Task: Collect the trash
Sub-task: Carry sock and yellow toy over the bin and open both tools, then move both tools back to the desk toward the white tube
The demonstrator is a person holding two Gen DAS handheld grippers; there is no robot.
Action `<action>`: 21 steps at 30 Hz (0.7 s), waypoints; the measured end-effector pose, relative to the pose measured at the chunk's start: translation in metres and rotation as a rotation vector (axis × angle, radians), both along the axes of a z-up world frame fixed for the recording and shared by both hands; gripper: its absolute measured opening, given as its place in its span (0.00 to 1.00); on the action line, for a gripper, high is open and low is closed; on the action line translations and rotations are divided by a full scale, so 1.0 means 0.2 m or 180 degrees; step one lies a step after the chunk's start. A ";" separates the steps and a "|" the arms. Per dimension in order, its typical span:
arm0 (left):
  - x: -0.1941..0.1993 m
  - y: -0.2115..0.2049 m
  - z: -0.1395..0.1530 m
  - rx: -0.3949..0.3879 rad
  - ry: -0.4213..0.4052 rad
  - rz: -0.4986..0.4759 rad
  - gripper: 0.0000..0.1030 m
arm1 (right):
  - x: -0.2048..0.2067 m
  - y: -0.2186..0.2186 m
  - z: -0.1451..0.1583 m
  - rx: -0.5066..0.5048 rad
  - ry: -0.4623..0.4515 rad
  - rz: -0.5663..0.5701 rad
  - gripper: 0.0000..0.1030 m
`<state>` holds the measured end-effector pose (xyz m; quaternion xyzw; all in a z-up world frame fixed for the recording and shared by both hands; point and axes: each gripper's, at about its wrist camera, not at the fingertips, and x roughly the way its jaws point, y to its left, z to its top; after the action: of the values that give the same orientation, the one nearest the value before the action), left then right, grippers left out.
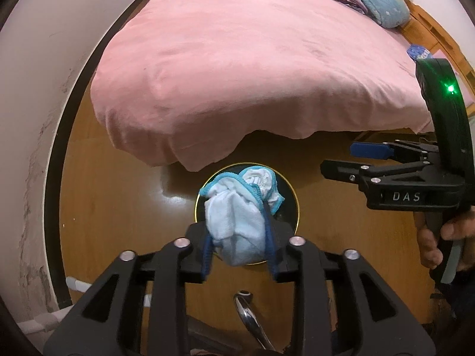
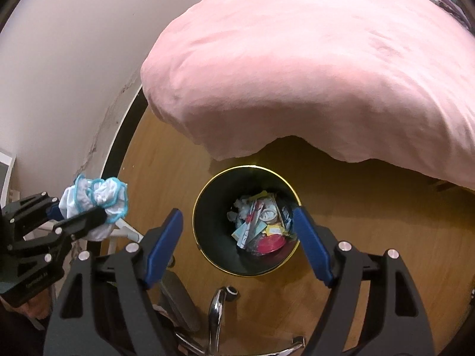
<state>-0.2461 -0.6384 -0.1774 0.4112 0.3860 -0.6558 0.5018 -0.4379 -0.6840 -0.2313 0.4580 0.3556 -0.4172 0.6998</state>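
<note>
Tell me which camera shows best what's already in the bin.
The right wrist view. It looks straight down into the bin, where wrappers and paper scraps lie at the bottom. In the left wrist view the cloth held by the left hand-held gripper hides the bin's inside; only its rim shows.

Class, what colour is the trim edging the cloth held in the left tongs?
Turquoise blue, on a white cloth; clearest in the left wrist view.
</note>
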 end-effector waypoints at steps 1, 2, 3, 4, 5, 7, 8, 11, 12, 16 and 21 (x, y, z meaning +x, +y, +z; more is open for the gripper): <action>-0.01 0.00 0.02 -0.0014 -0.0040 -0.0004 0.43 | -0.01 0.00 0.01 -0.0013 -0.0003 -0.0023 0.73; -0.02 -0.01 0.03 -0.0029 -0.0057 -0.0006 0.48 | -0.02 0.00 0.03 -0.0031 -0.0017 -0.0045 0.73; -0.03 -0.01 0.04 -0.0054 -0.0069 -0.0009 0.58 | -0.02 0.00 0.04 -0.0045 -0.0024 -0.0052 0.73; -0.03 0.00 0.06 -0.0099 -0.0065 -0.0019 0.64 | -0.03 0.00 0.06 -0.0070 -0.0034 -0.0064 0.73; -0.04 0.00 0.09 -0.0132 -0.0064 -0.0030 0.65 | -0.03 0.00 0.07 -0.0082 -0.0039 -0.0066 0.73; -0.05 0.02 0.12 -0.0184 -0.0072 -0.0045 0.73 | -0.02 0.02 0.11 -0.0118 -0.0048 -0.0067 0.73; -0.05 0.02 0.14 -0.0210 -0.0077 -0.0036 0.74 | -0.02 0.02 0.13 -0.0140 -0.0062 -0.0062 0.73; -0.05 0.05 0.20 -0.0290 -0.0094 0.0020 0.74 | 0.01 0.05 0.20 -0.0206 -0.0107 -0.0006 0.73; -0.04 0.07 0.22 -0.0323 -0.0096 0.0039 0.75 | 0.02 0.05 0.22 -0.0229 -0.0114 0.0019 0.73; 0.08 0.25 0.42 -0.0596 -0.0151 0.0285 0.84 | 0.13 0.12 0.35 -0.0381 -0.0167 0.0218 0.73; 0.36 0.59 0.70 -0.0946 -0.0402 0.0808 0.89 | 0.48 0.27 0.55 -0.0672 -0.0221 0.0774 0.74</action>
<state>-0.1744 -0.5196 -0.0384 0.3210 0.3015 -0.6099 0.6588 -0.3425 -0.6309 -0.1205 0.3496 0.3381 -0.3484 0.8013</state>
